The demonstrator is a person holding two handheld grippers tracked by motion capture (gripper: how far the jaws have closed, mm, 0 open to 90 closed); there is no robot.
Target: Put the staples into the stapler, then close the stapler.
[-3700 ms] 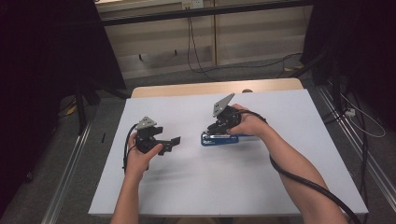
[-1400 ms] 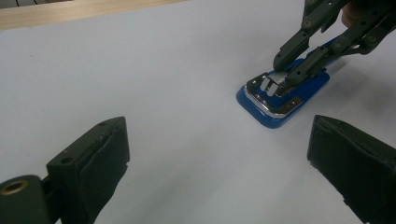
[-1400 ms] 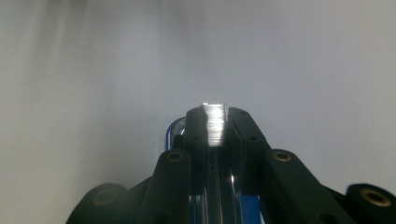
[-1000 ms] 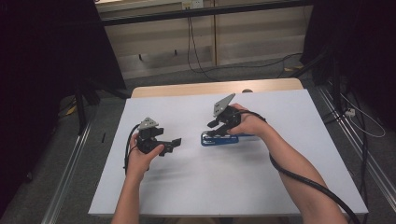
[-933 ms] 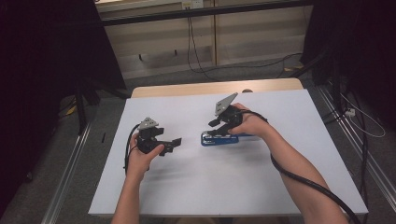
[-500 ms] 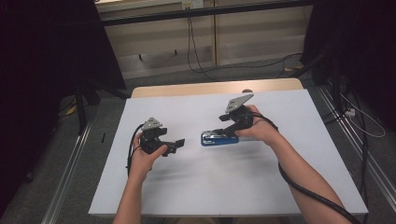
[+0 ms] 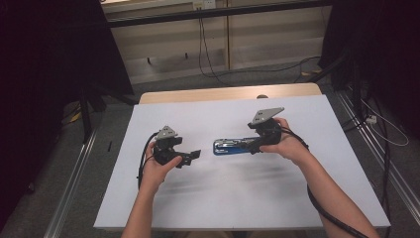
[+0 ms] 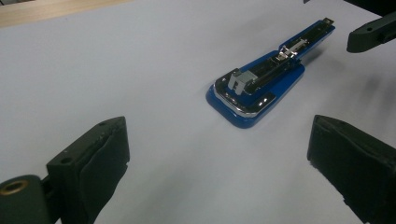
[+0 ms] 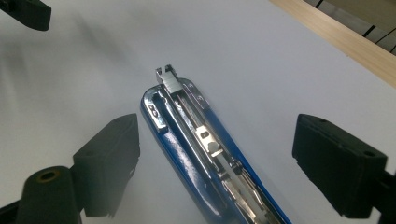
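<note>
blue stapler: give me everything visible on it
The blue stapler lies flat on the white table, between the two grippers. Glossy blue body, looks like plastic, with a chrome-edged wide end and a bright metal staple channel exposed along the top. It tapers to a narrow end, which points toward the right gripper. That gripper's jaws, just opened, stand on either side of the narrow part without pressing it. The wide end faces the left gripper, apart from it.

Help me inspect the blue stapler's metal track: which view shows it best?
The right gripper view: the stapler lies close, its track sharp. The left gripper view shows it whole but farther off; the high view shows it small.
</note>
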